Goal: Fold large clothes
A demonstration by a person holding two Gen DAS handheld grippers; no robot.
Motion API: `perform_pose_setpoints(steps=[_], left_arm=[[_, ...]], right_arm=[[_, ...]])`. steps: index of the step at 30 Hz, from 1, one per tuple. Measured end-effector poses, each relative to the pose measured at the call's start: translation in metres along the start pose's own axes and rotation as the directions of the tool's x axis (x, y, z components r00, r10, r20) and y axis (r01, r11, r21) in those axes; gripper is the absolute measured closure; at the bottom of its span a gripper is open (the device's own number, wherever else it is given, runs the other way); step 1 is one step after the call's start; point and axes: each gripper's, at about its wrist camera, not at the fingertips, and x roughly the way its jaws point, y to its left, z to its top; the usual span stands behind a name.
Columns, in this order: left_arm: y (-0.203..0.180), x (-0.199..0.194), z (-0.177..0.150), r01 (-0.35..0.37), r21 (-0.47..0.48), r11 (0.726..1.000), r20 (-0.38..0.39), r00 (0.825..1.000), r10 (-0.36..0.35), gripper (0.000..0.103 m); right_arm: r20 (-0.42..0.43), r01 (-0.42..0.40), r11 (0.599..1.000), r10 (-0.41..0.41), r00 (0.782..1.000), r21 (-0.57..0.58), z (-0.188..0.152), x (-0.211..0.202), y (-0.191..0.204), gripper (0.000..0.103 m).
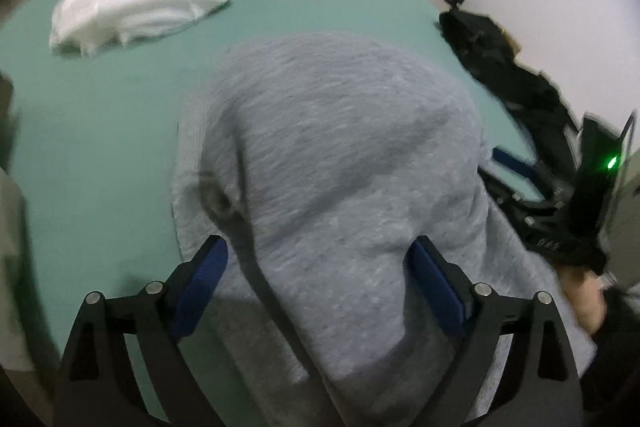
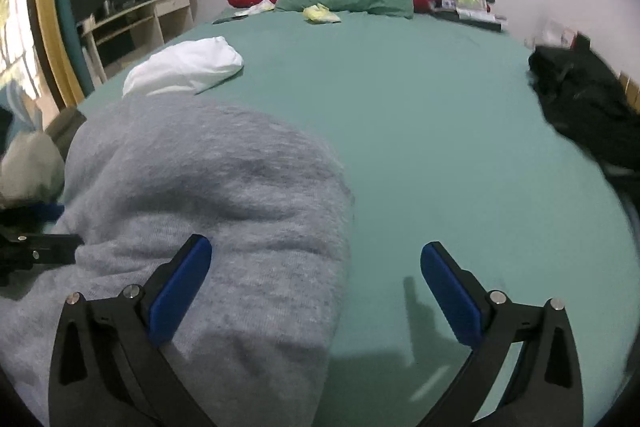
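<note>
Grey sweatshirt [image 1: 340, 155] lies bunched on near green bed [image 1: 100, 147]. Thick, soft, limp knit; grip hem edges. Left claw [image 1: 320, 287] released astride it; right claw [image 2: 316, 287] released, empty.

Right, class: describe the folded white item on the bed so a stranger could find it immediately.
Start with the big bed covered by a green sheet. Along its left edge, beyond the grey garment, lies the white folded cloth. It is the only white bundle there; the pillows at the headboard are green and red.
</note>
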Motion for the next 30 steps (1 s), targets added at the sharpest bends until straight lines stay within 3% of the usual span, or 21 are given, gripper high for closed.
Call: perform_pose_setpoints(steps=[4, 6, 8, 11, 15, 18, 19, 22, 23, 26, 30], left_arm=[[0.009, -0.021, 0.000, -0.043, -0.033, 0.999, 0.067, 0.997, 0.045, 0.009], [0.022, -0.030, -0.002, -0.030, -0.103, 0.994, 0.098, 0.994, 0.040, 0.009], [0.037, -0.030, -0.007, -0.022, -0.185, 0.983, 0.097, 0.994, 0.040, 0.009], [0.045, -0.021, -0.018, -0.015, -0.228, 0.974, 0.085, 0.996, 0.036, 0.009], [0.047, -0.002, -0.027, 0.096, -0.271, 0.958, 0.051, 0.995, -0.086, 0.008], [0.049, 0.002, -0.027, 0.145, -0.289, 0.946, 0.066, 0.989, -0.131, 0.008], [0.052, 0.002, -0.026, 0.183, -0.308, 0.934, 0.072, 0.983, -0.169, 0.008], [0.051, 0.005, -0.029, 0.366, -0.360, 0.858, 0.113, 0.930, -0.350, 0.008], [0.044, 0.006, -0.030, 0.380, -0.337, 0.861, 0.113, 0.924, -0.364, 0.008], [0.017, 0.013, -0.030, 0.241, -0.217, 0.946, 0.025, 0.970, -0.242, 0.008], [0.018, 0.017, -0.027, 0.202, -0.207, 0.957, -0.007, 0.978, -0.208, 0.008]], right_arm=[[-0.021, -0.024, 0.999, 0.025, 0.999, 0.043, 0.002, 0.000, -0.005, 0.001], [-0.041, -0.042, 0.995, 0.045, 0.998, 0.086, 0.003, -0.001, -0.011, 0.001], [-0.030, -0.029, 0.994, 0.033, 0.999, 0.108, 0.002, -0.011, -0.010, 0.001], [-0.002, -0.019, 0.993, 0.020, 1.000, 0.118, -0.004, -0.028, -0.008, 0.001], [0.024, -0.062, 0.983, 0.059, 0.998, 0.175, -0.015, -0.053, -0.015, 0.001], [-0.014, -0.093, 0.981, 0.097, 0.995, 0.173, -0.023, -0.052, -0.016, 0.001], [-0.022, -0.097, 0.980, 0.103, 0.994, 0.172, -0.022, -0.048, -0.018, 0.001], [-0.082, -0.117, 0.976, 0.134, 0.988, 0.185, -0.021, -0.029, -0.013, 0.001], [-0.101, -0.134, 0.971, 0.156, 0.983, 0.197, -0.020, -0.021, -0.011, 0.001], [-0.133, -0.155, 0.971, 0.181, 0.974, 0.180, -0.012, -0.006, 0.004, 0.001], [-0.149, -0.169, 0.973, 0.192, 0.970, 0.154, -0.007, 0.000, 0.015, 0.001]])
